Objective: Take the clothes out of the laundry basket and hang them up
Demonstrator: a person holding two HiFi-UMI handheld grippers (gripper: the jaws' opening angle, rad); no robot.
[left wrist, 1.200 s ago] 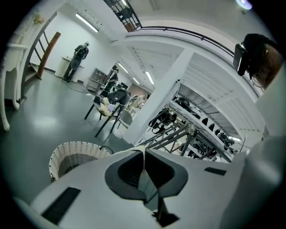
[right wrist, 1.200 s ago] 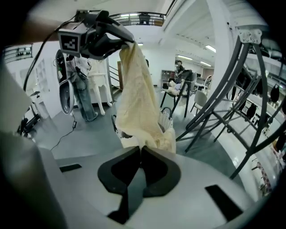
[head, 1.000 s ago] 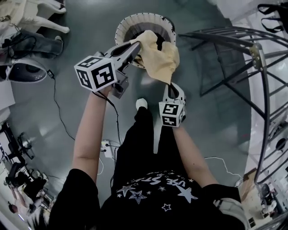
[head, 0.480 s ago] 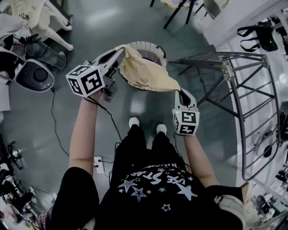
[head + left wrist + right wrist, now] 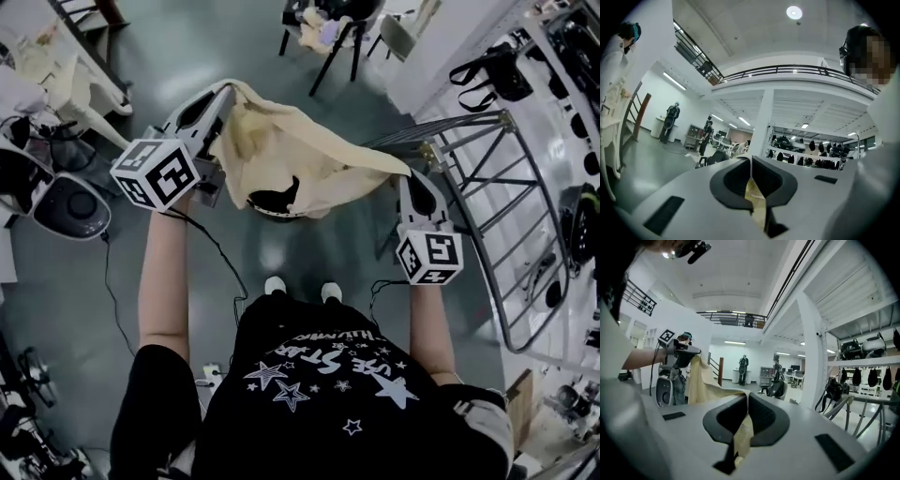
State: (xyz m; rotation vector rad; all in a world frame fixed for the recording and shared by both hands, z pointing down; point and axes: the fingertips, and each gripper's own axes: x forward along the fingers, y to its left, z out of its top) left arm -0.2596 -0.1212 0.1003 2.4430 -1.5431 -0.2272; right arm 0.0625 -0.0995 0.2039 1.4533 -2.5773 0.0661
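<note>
A pale yellow garment [image 5: 300, 159] hangs stretched between my two grippers, above the round white laundry basket [image 5: 272, 208], which it mostly hides. My left gripper [image 5: 223, 91] is at the upper left of the head view, shut on one corner of the cloth. My right gripper [image 5: 411, 178] is at the right, shut on the other corner. In the left gripper view a strip of yellow cloth [image 5: 753, 192] is pinched between the closed jaws of the left gripper [image 5: 751, 161]. The right gripper view shows the right gripper [image 5: 747, 397] clamping the cloth [image 5: 705, 383], which runs off to the left.
A metal drying rack [image 5: 497, 178] stands just right of my right gripper. White chairs [image 5: 80, 84] and a round grey machine [image 5: 70, 202] are at the left, with a cable [image 5: 211, 248] on the floor. A dark chair [image 5: 333, 37] stands beyond the basket.
Both grippers have risen and spread apart with the garment. The cloth has come up out of the basket and now hangs stretched between them.
</note>
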